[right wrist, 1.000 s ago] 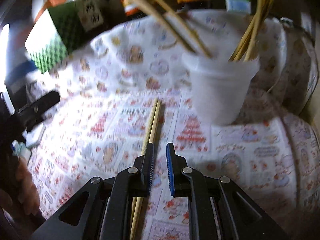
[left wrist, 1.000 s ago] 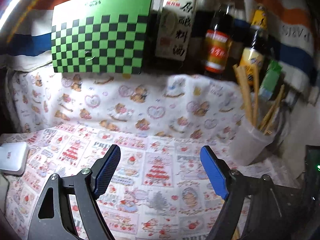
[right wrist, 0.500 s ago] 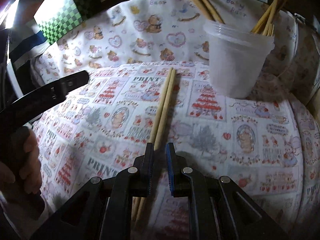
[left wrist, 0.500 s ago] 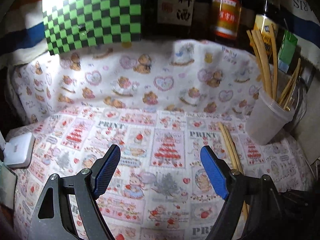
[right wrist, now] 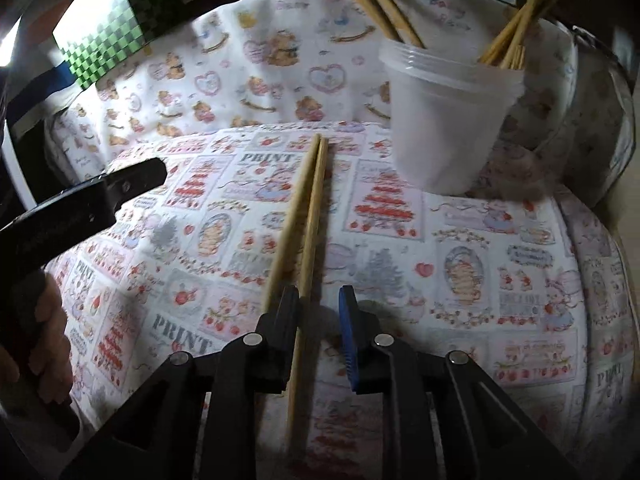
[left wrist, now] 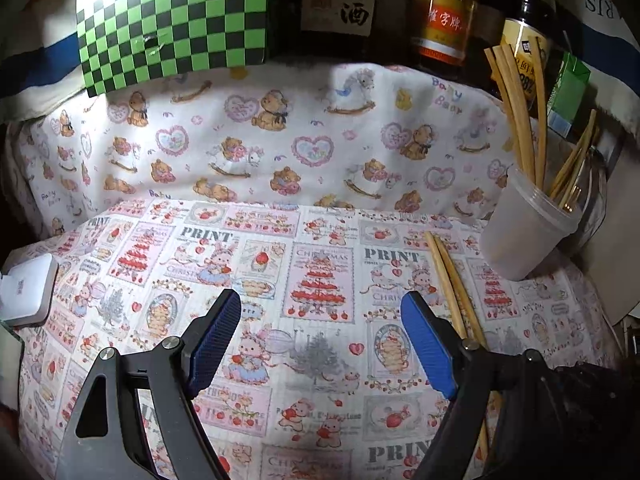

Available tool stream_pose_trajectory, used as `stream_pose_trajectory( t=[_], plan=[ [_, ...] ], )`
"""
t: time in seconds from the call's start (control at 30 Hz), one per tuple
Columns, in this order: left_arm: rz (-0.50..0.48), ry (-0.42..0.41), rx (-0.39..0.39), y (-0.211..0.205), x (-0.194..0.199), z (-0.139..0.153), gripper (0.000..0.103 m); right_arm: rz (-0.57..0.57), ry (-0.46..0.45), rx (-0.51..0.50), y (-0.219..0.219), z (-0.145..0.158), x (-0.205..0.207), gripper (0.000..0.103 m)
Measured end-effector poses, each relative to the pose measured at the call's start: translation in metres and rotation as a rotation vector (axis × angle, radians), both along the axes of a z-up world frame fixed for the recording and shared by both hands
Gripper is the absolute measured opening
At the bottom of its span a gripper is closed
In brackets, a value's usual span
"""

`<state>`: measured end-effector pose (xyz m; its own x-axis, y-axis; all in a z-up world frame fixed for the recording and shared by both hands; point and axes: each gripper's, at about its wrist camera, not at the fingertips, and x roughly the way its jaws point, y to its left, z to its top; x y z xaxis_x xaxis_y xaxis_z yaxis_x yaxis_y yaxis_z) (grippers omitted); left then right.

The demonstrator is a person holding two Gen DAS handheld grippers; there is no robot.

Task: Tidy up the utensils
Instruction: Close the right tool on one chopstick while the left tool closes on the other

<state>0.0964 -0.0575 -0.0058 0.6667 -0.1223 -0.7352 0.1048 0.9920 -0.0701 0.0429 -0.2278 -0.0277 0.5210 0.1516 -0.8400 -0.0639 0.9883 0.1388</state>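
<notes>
Two wooden chopsticks [right wrist: 304, 216] lie side by side on the printed cloth, also seen in the left wrist view [left wrist: 450, 276]. A translucent plastic cup [right wrist: 448, 120] holding several chopsticks stands at the back right, and shows in the left wrist view [left wrist: 520, 236]. My right gripper [right wrist: 320, 316] is low over the near ends of the chopsticks, its jaws a little apart, with one chopstick lying in the gap and the other under its left finger. My left gripper [left wrist: 320, 332] is wide open and empty above the cloth, left of the chopsticks.
Sauce bottles [left wrist: 440, 12] and a green checkered board [left wrist: 172, 20] stand along the back. A green carton [left wrist: 568, 92] sits behind the cup. A white box [left wrist: 26, 288] lies at the left edge. A raised bear-print cloth ridge [left wrist: 280, 136] borders the back.
The right gripper's jaws have opened slightly and moved lower over the chopsticks' near ends. The left gripper's view has tilted down a little toward the cloth; it stays open.
</notes>
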Motion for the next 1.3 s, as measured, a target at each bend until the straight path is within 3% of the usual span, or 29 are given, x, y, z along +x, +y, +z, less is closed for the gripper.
stream_pose_trajectory(
  t=[0.37,0.4,0.47,0.53,0.77,0.9,1.1,1.3],
  plan=[
    [0.021,0.029,-0.006,0.003,0.002,-0.006,0.081,0.003,0.003,-0.054,0.009,-0.001,-0.005,0.021],
    [0.019,0.033,-0.004,0.002,0.003,-0.006,0.081,0.005,0.001,-0.060,0.009,-0.002,-0.005,0.020],
    [0.015,0.044,0.006,0.000,0.003,-0.008,0.081,0.005,-0.003,-0.050,0.008,-0.002,-0.005,0.007],
    [0.015,0.069,0.050,-0.005,0.005,-0.013,0.081,-0.007,-0.016,0.002,0.002,0.001,-0.006,0.007],
    [-0.079,0.069,0.046,-0.025,-0.004,-0.017,0.081,-0.111,-0.347,0.030,-0.020,0.054,-0.035,0.007],
    [-0.140,0.078,0.060,-0.041,-0.013,-0.017,0.078,-0.173,-0.573,-0.042,-0.024,0.083,-0.060,0.007],
    [-0.251,0.125,0.046,-0.066,-0.029,-0.023,0.073,-0.184,-0.610,-0.039,-0.029,0.092,-0.063,0.007],
    [-0.334,0.197,0.015,-0.085,-0.038,-0.035,0.060,-0.190,-0.610,-0.038,-0.027,0.090,-0.064,0.007]
  ],
)
